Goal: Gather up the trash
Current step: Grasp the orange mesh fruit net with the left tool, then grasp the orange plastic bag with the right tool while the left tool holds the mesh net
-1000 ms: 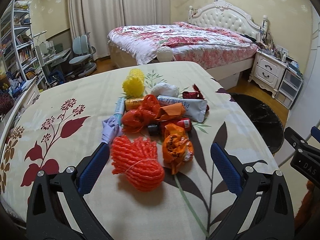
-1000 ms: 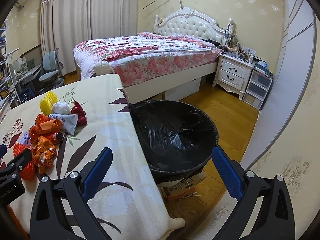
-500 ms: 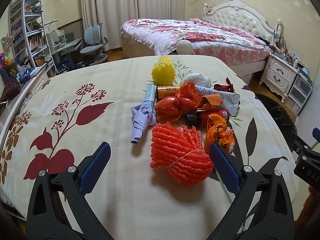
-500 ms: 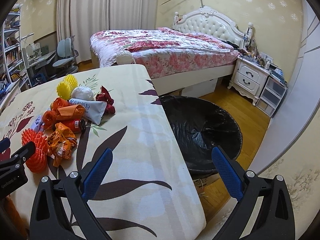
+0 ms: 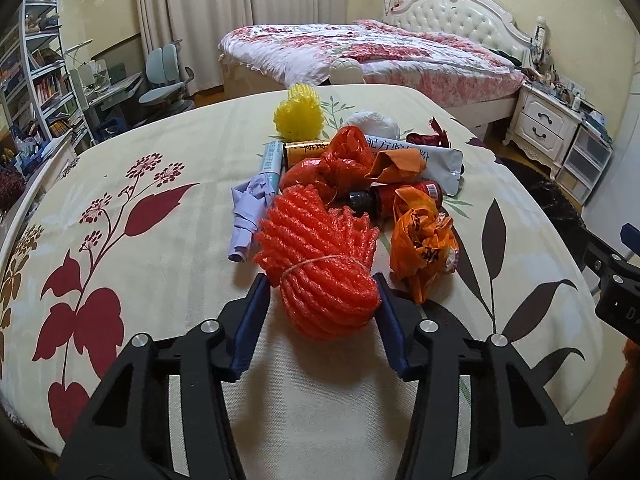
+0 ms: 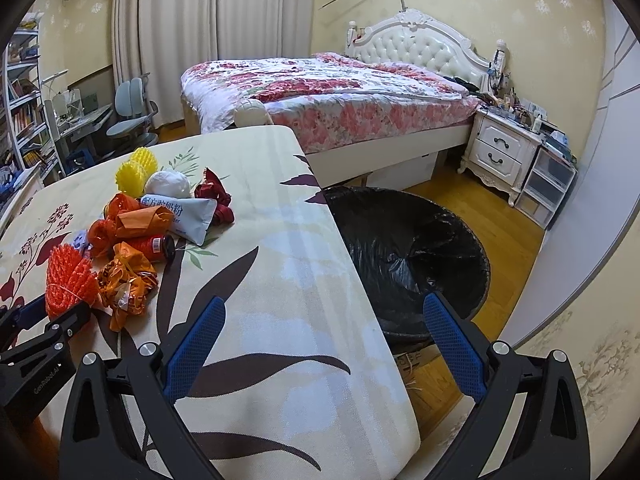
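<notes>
A heap of trash lies on the floral tablecloth (image 5: 168,264). My left gripper (image 5: 320,300) has closed its blue fingers (image 5: 256,312) on the orange foam net (image 5: 320,264), which still rests on the cloth; the net also shows in the right wrist view (image 6: 68,280). Beside it lie a crumpled orange bag (image 5: 424,236), a red bottle (image 5: 400,196), a purple glove (image 5: 250,208), a white pouch (image 5: 436,160) and a yellow foam net (image 5: 298,114). My right gripper (image 6: 320,340) is open and empty above the table's right edge, near the black-lined bin (image 6: 408,248).
The bin stands on the wood floor just right of the table. A bed (image 6: 328,100) and a white nightstand (image 6: 500,152) are behind. Shelves (image 5: 36,68) and a desk chair (image 5: 168,76) stand at the far left.
My left gripper moved forward and closed from wide open onto the orange foam net. My right gripper swung left, from over the bin toward the table edge, and stayed open.
</notes>
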The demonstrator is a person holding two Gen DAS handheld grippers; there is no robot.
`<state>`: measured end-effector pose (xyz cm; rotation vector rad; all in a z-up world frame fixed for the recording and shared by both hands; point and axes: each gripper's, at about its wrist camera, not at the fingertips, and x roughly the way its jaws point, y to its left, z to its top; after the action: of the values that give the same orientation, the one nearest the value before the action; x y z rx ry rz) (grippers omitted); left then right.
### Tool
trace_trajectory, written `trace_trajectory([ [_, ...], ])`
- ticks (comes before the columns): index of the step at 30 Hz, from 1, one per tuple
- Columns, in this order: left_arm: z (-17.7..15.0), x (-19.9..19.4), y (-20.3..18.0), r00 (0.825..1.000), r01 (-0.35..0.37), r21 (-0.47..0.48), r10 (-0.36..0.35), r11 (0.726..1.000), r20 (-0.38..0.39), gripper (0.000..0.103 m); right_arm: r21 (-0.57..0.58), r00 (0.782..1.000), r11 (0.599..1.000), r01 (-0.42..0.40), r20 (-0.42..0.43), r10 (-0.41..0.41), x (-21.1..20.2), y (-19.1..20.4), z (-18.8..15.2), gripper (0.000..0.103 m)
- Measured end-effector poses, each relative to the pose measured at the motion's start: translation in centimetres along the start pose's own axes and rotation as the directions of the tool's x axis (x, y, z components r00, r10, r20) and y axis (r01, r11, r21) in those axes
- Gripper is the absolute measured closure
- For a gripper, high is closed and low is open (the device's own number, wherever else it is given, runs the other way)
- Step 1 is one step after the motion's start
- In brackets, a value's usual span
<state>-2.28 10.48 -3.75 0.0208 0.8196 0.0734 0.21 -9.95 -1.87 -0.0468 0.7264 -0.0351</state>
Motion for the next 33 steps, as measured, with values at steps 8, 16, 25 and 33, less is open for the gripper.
trace_trajectory([
  [8,-0.2,-2.0,1.2,0.999,-0.019,0.006,0.019,1.000,0.049,0.056,-0.025,0.998,0.998,-0.061,-0.004,0.060,-0.2,2.1,0.0,0.007],
  [16,-0.6,-1.9,5.3,0.998,-0.061,-0.076,0.063,0.995,0.030,0.056,-0.136,0.986,0.978,-0.160,0.013,0.164,-1.0,7.2,0.8,0.036],
  [25,-1.2,-1.8,9.1,0.991,-0.127,-0.137,0.133,0.982,0.033,0.056,-0.187,0.965,0.947,-0.262,-0.037,0.260,0.2,11.5,1.2,0.048],
  [33,-1.5,-1.7,9.9,0.991,-0.129,-0.156,0.134,0.979,0.027,0.056,-0.193,0.963,0.944,-0.266,-0.094,0.252,1.9,13.2,0.6,0.051],
])
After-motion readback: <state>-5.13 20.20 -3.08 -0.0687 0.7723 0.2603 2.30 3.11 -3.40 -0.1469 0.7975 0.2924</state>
